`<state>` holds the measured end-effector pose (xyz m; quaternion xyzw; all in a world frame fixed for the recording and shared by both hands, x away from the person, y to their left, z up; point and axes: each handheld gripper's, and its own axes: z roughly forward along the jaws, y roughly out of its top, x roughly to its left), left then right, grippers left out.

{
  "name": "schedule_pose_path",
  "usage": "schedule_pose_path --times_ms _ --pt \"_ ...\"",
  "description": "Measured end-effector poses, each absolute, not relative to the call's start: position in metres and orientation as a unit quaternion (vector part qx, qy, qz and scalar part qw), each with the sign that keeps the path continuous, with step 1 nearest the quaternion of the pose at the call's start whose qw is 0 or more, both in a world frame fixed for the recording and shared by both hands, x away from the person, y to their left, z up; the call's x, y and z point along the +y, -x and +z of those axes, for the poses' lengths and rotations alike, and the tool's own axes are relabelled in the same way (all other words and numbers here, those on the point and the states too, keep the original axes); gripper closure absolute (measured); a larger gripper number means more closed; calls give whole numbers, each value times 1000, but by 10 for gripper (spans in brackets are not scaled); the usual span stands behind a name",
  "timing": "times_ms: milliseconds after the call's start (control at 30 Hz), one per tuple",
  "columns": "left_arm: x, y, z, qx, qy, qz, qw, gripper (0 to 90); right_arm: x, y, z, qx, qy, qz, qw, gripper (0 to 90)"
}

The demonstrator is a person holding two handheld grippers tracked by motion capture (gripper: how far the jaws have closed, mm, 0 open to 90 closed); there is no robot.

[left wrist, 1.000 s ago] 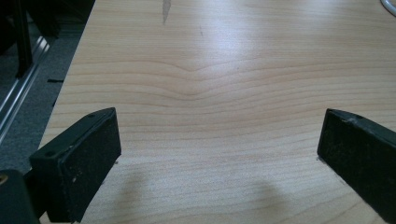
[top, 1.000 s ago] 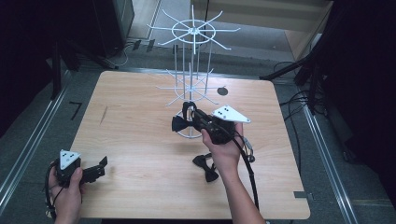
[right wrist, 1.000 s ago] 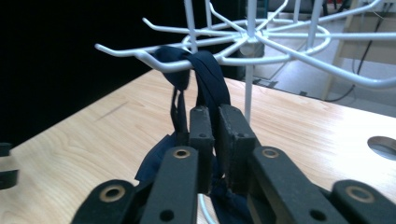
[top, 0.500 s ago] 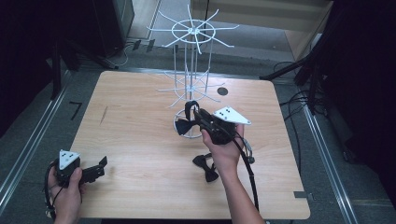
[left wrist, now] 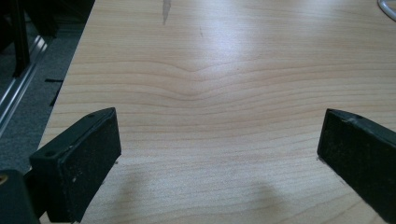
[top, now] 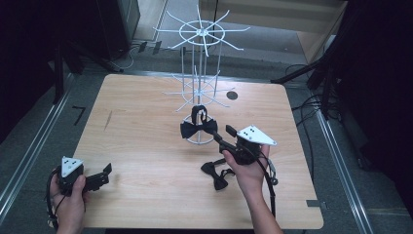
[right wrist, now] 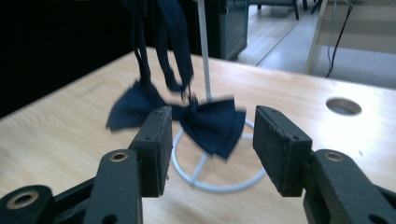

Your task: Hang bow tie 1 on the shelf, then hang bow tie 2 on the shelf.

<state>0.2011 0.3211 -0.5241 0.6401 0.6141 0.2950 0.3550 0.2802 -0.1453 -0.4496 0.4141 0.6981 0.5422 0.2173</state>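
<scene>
Fig.: bow tie (top: 198, 127) hangs on rack (top: 200, 63); my right hand-held gripper (top: 220, 138), jaws just parted, empty; left hand-held gripper (top: 104, 173) open, idle; 2nd bow tie (top: 215, 174) on worktop (top: 141, 146) left to hang.

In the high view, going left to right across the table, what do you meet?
Left gripper → hanging bow tie on the white wire rack → second bow tie lying on the table → right gripper body with its grey plate.

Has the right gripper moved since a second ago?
Yes. The right gripper has backed away from the white rack toward the table's near edge, its fingers just opening, leaving the bow tie hanging there.
</scene>
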Motion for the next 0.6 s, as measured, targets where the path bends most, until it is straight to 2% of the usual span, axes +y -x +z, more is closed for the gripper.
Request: schedule_pose_path --times_ms 600 --pt "321 -201 -524 617 -638 296 353 0 -192 -265 -496 705 -455 503 209 490"
